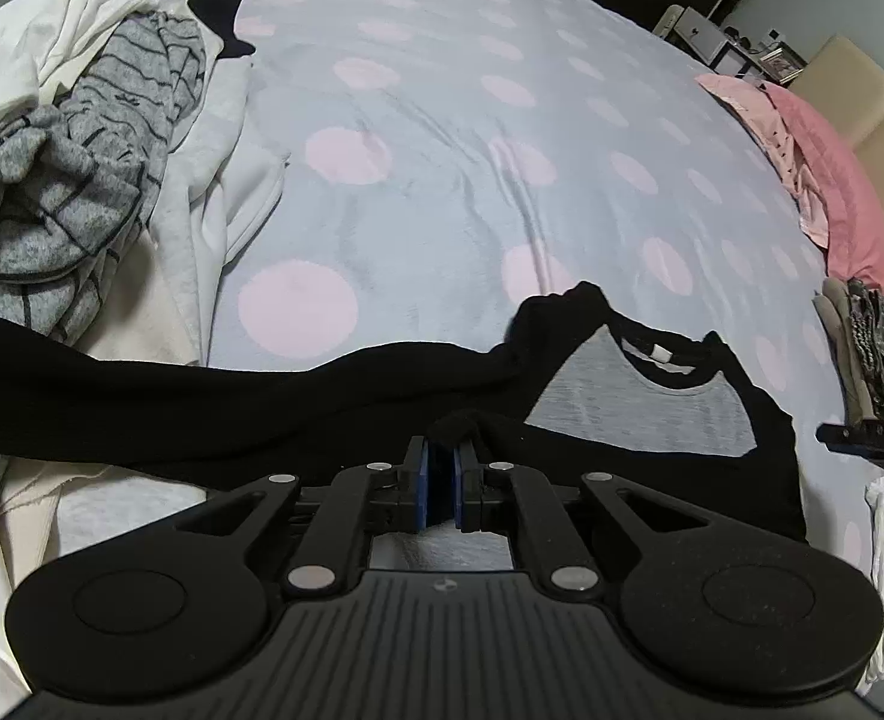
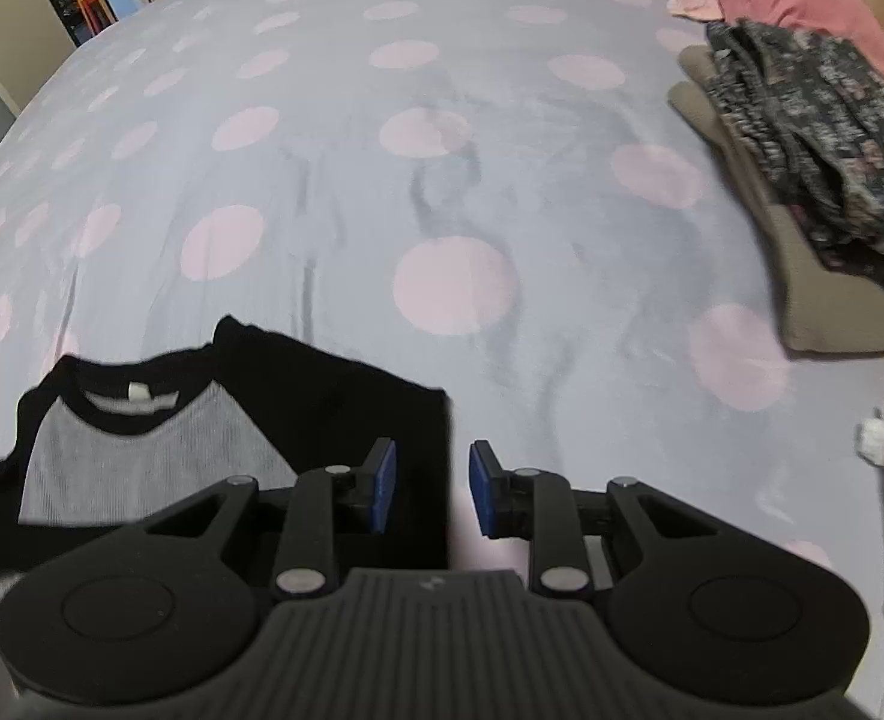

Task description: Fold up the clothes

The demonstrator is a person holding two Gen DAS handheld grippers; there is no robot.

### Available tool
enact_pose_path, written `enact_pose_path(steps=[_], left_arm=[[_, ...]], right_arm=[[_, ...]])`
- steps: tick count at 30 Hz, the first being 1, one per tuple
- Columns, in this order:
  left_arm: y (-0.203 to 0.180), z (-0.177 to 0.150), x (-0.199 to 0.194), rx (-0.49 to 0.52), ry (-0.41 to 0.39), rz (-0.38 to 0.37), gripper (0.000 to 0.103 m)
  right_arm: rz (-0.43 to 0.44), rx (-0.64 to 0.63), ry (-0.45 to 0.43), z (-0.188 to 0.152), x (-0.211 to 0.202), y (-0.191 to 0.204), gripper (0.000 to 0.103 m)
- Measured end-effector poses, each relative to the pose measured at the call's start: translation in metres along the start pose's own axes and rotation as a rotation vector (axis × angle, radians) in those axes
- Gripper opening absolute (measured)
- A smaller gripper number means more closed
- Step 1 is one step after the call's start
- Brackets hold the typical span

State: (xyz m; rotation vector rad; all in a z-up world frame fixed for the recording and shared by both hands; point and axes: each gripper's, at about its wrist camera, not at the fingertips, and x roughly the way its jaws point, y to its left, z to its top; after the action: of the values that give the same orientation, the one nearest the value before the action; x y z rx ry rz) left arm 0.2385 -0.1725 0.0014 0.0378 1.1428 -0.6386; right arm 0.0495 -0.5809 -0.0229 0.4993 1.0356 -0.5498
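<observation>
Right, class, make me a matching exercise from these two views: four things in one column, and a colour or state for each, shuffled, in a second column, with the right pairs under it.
Things:
1. left claw
2. right claw
3. bedspread
4. raglan shirt

States or colours:
A. grey with pink dots
B. open, with nothing pinched
C. black sleeves, grey front
D. shut on black fabric

Right pairs: 1-D, 2-B, 3-A, 4-C.
</observation>
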Motion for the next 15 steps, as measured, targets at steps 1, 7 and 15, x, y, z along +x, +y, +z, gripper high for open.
enact_pose_path(steps=[1, 7, 15], left_arm=[[0.001, 0.001, 0.002, -0.002, 0.004, 0.002, 0.005], [0.002, 0.006, 0.009, -0.008, 0.021, 0.003, 0.005], [0.002, 0.016, 0.006, 0.0, -0.025, -0.013, 0.005]], right_arm=[[-0.002, 0.008, 0.002, 0.003, 0.005, 0.002, 0.03], [-0.035, 0.012, 0.021, 0.014, 0.033, 0.013, 0.029], [-0.147, 0.123, -0.075, 0.023, 0.028, -0.005, 0.0]])
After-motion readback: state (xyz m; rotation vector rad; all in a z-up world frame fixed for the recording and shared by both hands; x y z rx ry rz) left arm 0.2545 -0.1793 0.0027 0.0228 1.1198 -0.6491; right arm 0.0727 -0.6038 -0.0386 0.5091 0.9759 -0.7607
